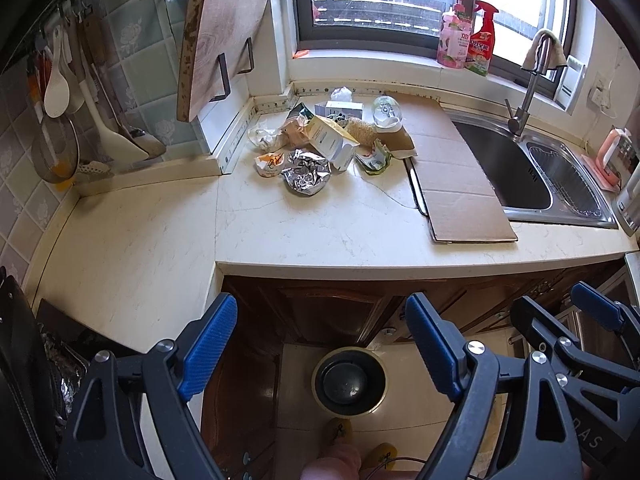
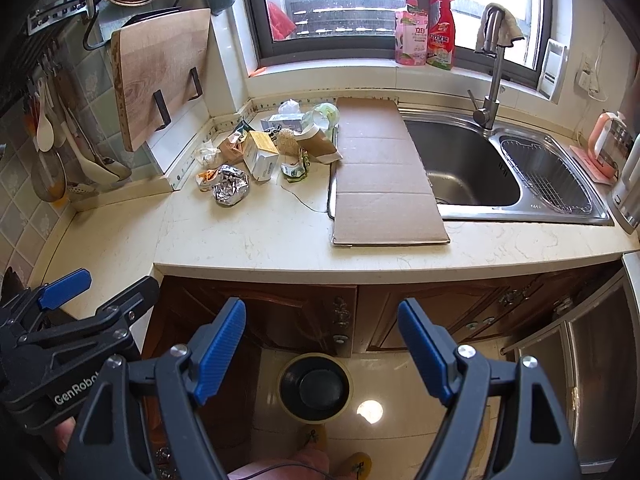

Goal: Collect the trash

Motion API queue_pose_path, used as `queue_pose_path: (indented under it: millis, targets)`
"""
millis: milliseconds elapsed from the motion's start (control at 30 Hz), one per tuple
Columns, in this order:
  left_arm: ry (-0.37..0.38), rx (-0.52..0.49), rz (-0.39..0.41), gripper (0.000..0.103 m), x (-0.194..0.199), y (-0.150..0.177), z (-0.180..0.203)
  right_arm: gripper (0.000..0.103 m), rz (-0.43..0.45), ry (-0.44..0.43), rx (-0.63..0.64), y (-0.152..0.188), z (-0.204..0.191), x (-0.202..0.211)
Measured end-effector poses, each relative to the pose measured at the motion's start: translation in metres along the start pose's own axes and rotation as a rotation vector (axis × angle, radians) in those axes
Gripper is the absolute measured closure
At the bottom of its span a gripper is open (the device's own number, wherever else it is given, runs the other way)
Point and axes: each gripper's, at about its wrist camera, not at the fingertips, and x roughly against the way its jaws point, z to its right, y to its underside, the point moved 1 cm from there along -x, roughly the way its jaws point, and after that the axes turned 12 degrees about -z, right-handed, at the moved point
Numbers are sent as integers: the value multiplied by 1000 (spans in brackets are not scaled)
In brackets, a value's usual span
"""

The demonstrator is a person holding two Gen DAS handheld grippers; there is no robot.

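Kitchen corner, pale marble-look surface [image 2: 248, 240] under a window. Trash pile [image 2: 256, 152] sits at the back of the surface near the corner: crumpled foil [image 2: 230, 186], small carton [image 2: 260, 154], wrappers, a paper cup. Flat cardboard sheet [image 2: 384, 172] lies just right of the pile, touching the steel sink [image 2: 464, 168]. Cutting board [image 2: 160, 76] leans on the wall rack. Bin [image 2: 316, 388] on the floor before the dark wood cabinets.

Left hand-held gripper [image 1: 320, 348]: jaws spread wide, holding nothing, off the surface. Right hand-held gripper [image 2: 322, 348]: same, wide apart, nothing held.
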Motion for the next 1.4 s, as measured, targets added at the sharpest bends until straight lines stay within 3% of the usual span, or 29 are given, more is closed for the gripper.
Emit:
queue_pose_path:
  millis: [367,967,1233,1400]
  targets:
    - [17,-25,33,24,-1,-17,5,23,28,17,0,-14,-1,0]
    - [75,-75,68,24,-29,-92,2,23,67,54,-20,-67,-12,-17]
    - [86,-48,30,30,-53,-113,-5,23,43,35,-31,-91,-5,-35]
    - [94,5,-54,30,-85,-129,-8,25,-5,2,-32,-114,8,-62]
